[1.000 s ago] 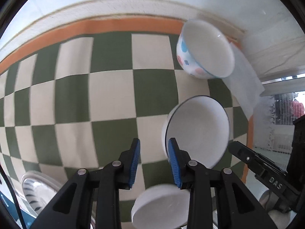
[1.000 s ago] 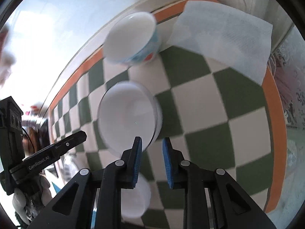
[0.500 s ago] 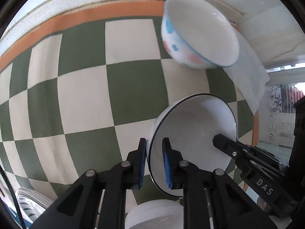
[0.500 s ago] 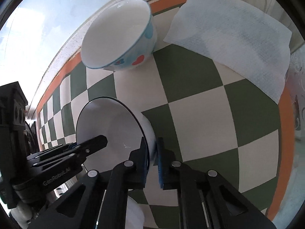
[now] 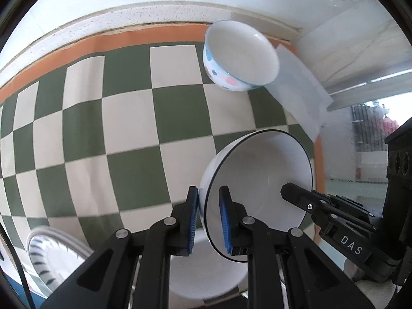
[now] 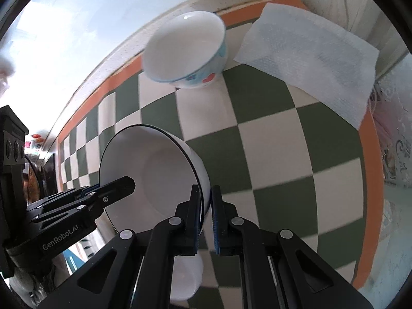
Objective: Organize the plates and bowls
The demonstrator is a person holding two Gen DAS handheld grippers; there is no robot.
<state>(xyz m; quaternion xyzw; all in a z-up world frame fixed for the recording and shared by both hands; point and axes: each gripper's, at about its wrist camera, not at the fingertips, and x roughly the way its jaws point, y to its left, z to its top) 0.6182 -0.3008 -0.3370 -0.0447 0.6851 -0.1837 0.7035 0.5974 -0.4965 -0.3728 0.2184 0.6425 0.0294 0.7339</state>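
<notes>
1. The left tongs (image 5: 208, 219) are clenched on the rim of the black-rimmed white bowl (image 5: 260, 180): one blue pad sits against the outer wall, the other inside.
2. The right tongs (image 6: 205, 216) grasp the opposite side of the same black-rimmed white bowl (image 6: 154, 170), with the rim pinched between the two blue pads.
3. Held by both tongs, the bowl is tilted on its side above the bench (image 5: 128, 134), which carries a green-and-cream checkered cloth with an orange border.
4. Directly below the tongs lies an overturned white bowl (image 5: 206, 270), seen in the right wrist view as a white bowl (image 6: 185, 275) under the fingers.
5. A dotted bowl (image 5: 239, 56) with a blue rim and pink and blue spots stands upright near the far edge of the bench, against the wall; the right wrist view shows it too (image 6: 185, 49).
6. A white paper towel (image 6: 309, 59) lies just beside the dotted bowl, at the corner of the bench.
7. A striped plate (image 5: 49, 257) sits at the lower left of the left wrist view, well apart from the held bowl.
</notes>
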